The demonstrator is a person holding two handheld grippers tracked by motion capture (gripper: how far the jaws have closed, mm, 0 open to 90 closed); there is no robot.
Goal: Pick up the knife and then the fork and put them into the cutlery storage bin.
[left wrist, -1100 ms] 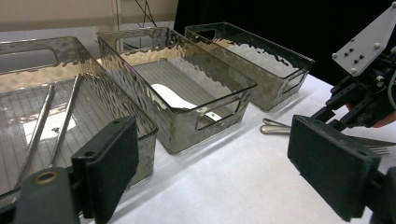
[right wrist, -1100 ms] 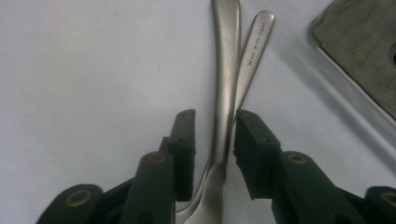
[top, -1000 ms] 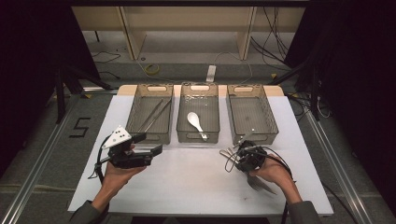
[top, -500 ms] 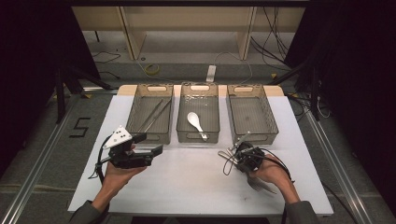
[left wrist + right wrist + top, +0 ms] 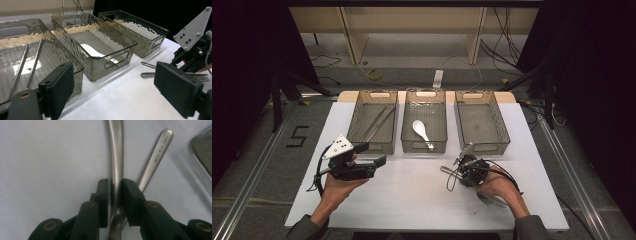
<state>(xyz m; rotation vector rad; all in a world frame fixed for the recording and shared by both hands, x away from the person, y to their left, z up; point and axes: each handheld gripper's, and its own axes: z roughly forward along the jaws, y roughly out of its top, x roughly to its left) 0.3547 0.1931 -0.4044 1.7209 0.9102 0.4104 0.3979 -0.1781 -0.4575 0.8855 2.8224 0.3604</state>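
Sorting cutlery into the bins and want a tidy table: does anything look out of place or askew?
Two metal handles lie crossed on the white table before the empty right bin, not sorted yet. The right tongs close on the upper handle at the crossing, so the other piece might shift when it lifts.

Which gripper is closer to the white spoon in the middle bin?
Left. The left gripper sits just in front of that bin, beside the white spoon. The right gripper is farther off, down among the metal cutlery.
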